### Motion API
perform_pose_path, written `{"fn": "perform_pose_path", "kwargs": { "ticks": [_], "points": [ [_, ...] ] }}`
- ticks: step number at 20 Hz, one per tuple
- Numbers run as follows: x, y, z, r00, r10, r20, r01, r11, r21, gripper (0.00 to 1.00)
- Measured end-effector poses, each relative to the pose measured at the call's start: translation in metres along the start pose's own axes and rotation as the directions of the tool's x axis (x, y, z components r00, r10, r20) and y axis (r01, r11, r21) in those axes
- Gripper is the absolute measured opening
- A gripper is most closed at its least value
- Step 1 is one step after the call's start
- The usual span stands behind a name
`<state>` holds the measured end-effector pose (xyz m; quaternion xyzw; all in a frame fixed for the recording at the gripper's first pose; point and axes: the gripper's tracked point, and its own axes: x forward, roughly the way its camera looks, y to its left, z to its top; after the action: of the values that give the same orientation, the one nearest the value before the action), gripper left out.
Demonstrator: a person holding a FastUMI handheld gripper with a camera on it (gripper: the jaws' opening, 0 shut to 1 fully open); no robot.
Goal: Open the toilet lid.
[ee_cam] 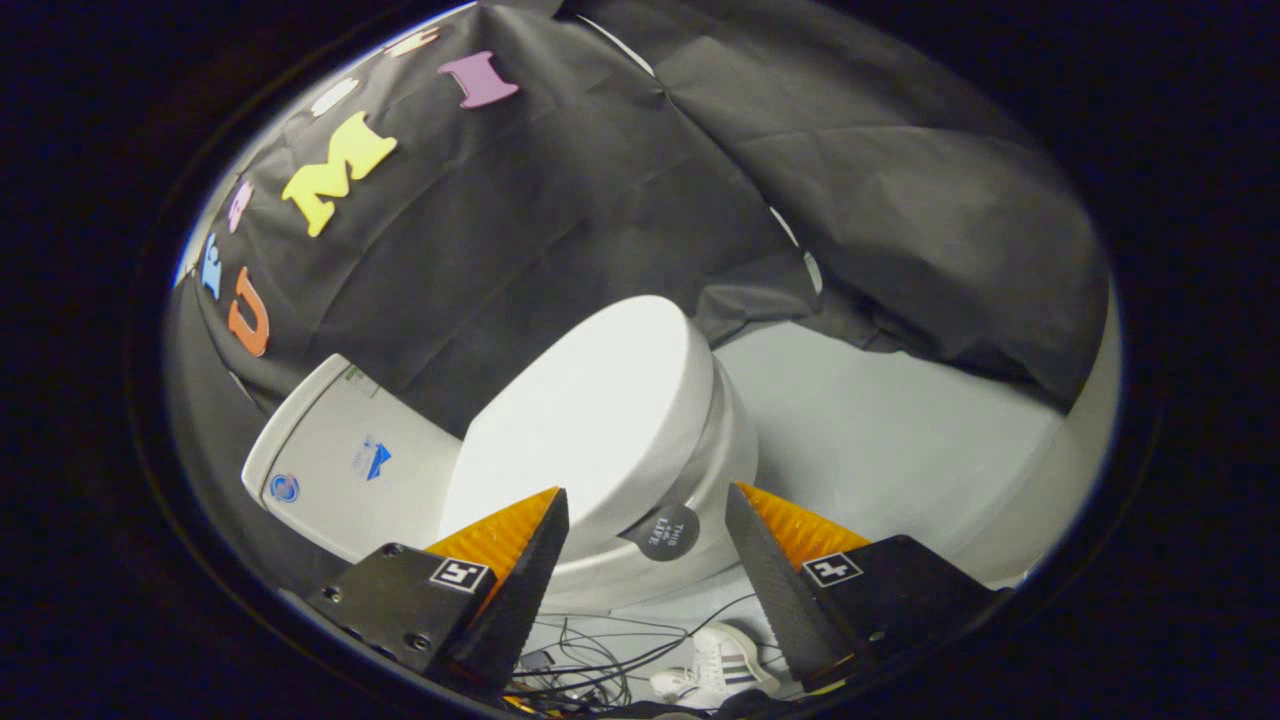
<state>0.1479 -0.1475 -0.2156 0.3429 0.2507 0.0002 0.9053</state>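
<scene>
Black creased cloth (560, 220) hangs as the booth's wall, its lower edge loose. A pale grey floor (900, 440) lies below. Loose dark cables (600, 660) and a white shoe (725, 665) rest on it.

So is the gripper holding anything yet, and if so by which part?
Nothing is held. The gripper is open, its fingers spread apart, with the closed toilet lid just ahead of them and untouched.

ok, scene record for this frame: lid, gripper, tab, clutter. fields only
lid: toilet lid closed on the bowl
gripper: gripper open, fingers apart, holding nothing
relation: lid front edge just ahead, between the fingertips
tab: round dark tab under the lid's front edge
tank: tank behind the lid
floor: cables and a shoe below
</scene>
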Motion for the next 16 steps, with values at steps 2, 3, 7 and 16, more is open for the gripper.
{"fn": "perform_pose_path", "kwargs": {
  "ticks": [2,3,7,16],
  "points": [
    [0.002,-0.011,-0.007,0.999,0.022,-0.031,-0.019,0.996,0.082,0.99],
    [0.005,-0.012,-0.011,0.998,0.037,-0.041,-0.032,0.992,0.119,0.97],
    [0.021,-0.022,-0.027,0.995,0.054,-0.084,-0.035,0.977,0.211,0.88],
    [0.043,-0.018,-0.034,0.976,0.165,-0.14,-0.102,0.922,0.373,0.52]
  ]
}}
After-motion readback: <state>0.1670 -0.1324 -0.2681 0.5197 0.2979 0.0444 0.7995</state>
